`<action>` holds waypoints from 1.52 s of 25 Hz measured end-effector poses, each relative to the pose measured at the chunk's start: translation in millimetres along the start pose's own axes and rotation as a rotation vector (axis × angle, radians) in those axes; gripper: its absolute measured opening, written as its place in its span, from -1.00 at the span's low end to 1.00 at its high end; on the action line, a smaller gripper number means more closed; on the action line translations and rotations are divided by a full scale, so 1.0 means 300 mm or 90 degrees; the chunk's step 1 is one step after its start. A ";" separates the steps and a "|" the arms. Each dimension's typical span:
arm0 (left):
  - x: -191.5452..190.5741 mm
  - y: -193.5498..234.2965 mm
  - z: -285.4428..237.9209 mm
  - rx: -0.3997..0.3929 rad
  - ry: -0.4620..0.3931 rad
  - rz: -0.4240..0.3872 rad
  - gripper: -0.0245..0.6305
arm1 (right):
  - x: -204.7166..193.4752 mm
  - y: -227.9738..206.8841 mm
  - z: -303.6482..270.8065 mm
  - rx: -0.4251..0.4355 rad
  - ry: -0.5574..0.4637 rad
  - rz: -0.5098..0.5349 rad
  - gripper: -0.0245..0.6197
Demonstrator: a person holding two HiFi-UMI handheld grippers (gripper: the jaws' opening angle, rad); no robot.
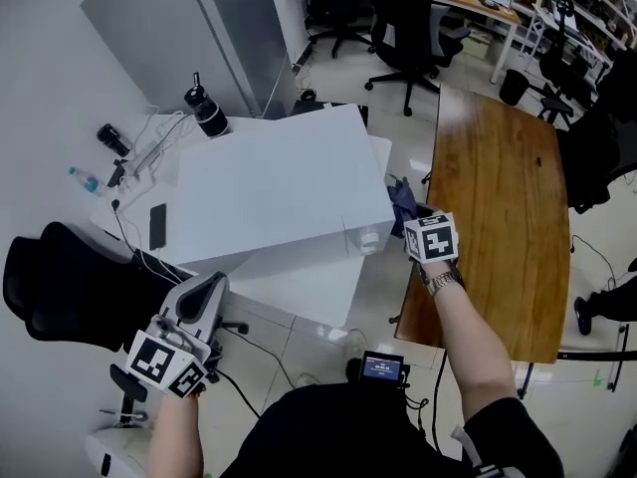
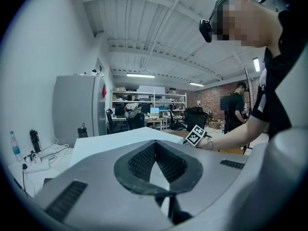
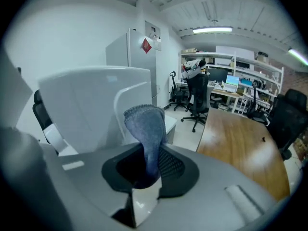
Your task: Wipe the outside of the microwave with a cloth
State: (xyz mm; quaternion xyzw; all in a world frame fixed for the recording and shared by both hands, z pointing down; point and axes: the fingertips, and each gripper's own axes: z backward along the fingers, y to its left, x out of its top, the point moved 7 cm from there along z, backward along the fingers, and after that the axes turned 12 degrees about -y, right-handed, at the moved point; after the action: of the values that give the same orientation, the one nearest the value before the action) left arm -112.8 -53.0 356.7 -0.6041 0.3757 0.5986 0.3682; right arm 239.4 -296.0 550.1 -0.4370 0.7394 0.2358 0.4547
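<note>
Left claw (image 2: 155, 144): pressed together, empty, low beside the bench (image 1: 299, 285). Right claw (image 3: 153, 155): pinching the blue cloth (image 3: 147, 126), near the right side of the white microwave (image 1: 279, 182); contact unconfirmed. Wiping judged at an early stage, with most outer faces left to do.

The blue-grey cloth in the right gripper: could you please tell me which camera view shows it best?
The right gripper view: the blue-grey cloth stands large and centred, pinched in the right gripper. In the head view only a dark fold of the cloth shows beside the white microwave; the left gripper view shows none.
</note>
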 end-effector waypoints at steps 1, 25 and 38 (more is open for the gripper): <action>0.001 -0.002 0.013 -0.003 -0.008 0.003 -0.91 | 0.001 0.007 0.035 -0.010 -0.005 0.004 -0.72; -0.020 0.054 0.528 0.006 -0.074 0.033 -0.91 | 0.085 0.767 0.478 0.063 -0.160 0.069 -0.71; -0.011 0.171 0.876 0.115 -0.076 0.013 -0.91 | 0.076 1.362 0.267 0.245 -0.187 0.186 -0.72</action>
State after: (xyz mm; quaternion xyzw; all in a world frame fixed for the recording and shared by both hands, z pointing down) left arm -276.2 159.3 356.9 -0.5278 0.4114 0.6012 0.4368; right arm -79.5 -39.2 472.1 -0.1924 0.7518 0.2154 0.5927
